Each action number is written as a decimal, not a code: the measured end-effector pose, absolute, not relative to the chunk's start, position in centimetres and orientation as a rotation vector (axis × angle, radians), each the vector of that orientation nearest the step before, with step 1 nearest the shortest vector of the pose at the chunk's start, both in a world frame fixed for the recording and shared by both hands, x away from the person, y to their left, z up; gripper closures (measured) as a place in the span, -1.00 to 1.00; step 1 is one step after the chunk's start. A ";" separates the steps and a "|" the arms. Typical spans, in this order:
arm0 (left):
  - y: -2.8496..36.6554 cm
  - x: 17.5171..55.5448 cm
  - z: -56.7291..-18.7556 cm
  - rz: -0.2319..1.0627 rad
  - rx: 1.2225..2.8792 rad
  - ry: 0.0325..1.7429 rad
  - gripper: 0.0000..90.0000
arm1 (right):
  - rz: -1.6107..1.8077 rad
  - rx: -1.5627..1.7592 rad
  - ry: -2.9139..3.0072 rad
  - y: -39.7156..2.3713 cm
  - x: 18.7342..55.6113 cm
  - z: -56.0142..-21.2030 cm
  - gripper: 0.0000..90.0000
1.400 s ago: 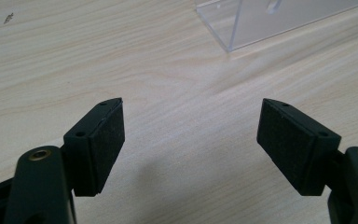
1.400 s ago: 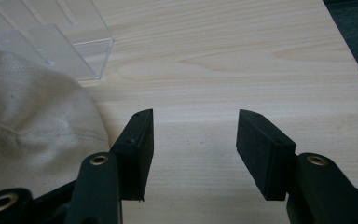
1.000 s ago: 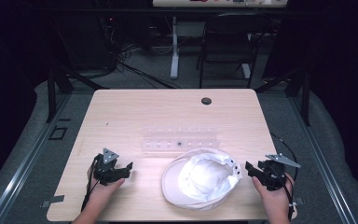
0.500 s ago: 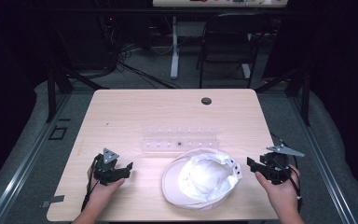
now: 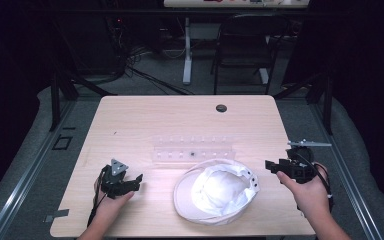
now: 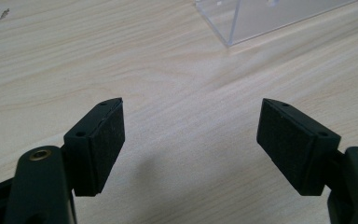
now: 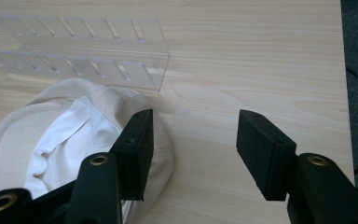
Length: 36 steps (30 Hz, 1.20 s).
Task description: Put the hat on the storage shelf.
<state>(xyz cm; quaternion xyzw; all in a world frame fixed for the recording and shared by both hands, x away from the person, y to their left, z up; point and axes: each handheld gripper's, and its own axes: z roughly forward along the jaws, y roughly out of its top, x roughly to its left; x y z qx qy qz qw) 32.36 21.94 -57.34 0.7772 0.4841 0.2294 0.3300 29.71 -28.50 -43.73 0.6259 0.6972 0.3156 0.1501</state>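
Observation:
A cream-white cap (image 5: 215, 192) lies upside down on the wooden table (image 5: 180, 117), near its front edge, brim toward the left. In the right gripper view the cap (image 7: 70, 135) sits left of my jaws. My right gripper (image 5: 271, 165) hovers just right of the cap, open, with nothing between its fingers (image 7: 135, 149). My left gripper (image 5: 137, 181) rests on the table left of the cap, apart from it and pointing toward it. It is open too, and its pads (image 6: 102, 140) frame bare wood.
A clear plastic rack (image 5: 194, 149) with a row of slots lies across the table just behind the cap; its end shows in the right gripper view (image 7: 93, 60) and its corner in the left gripper view (image 6: 261, 18). A dark round grommet (image 5: 221, 108) sits near the far edge. The table's right edge is close to my right hand.
My right gripper has lifted and shifted a little farther from the front edge, staying open. The left gripper and the cap have not moved.

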 end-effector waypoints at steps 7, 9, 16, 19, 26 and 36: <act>21.9 32.3 -57.4 0.600 2.036 1.265 -0.48 | 0.848 1.822 2.079 -27.7 30.7 -41.2 0.03; 21.9 32.4 -57.4 0.600 2.039 1.260 -0.48 | 0.831 1.835 2.110 -27.4 31.0 -40.6 0.03; 21.8 32.3 -57.4 0.597 2.037 1.264 -0.48 | 0.731 1.876 2.204 -26.5 32.4 -39.0 0.03; 21.8 32.4 -57.4 0.599 2.038 1.263 -0.48 | 0.684 1.905 2.258 -26.1 32.9 -38.4 0.04; 21.7 32.4 -57.4 0.593 2.050 1.254 -0.48 | 0.525 1.970 2.346 -25.2 33.7 -38.0 0.03; 21.6 32.4 -57.5 0.590 2.047 1.257 -0.48 | 0.318 2.054 2.405 -24.0 34.4 -40.8 -0.01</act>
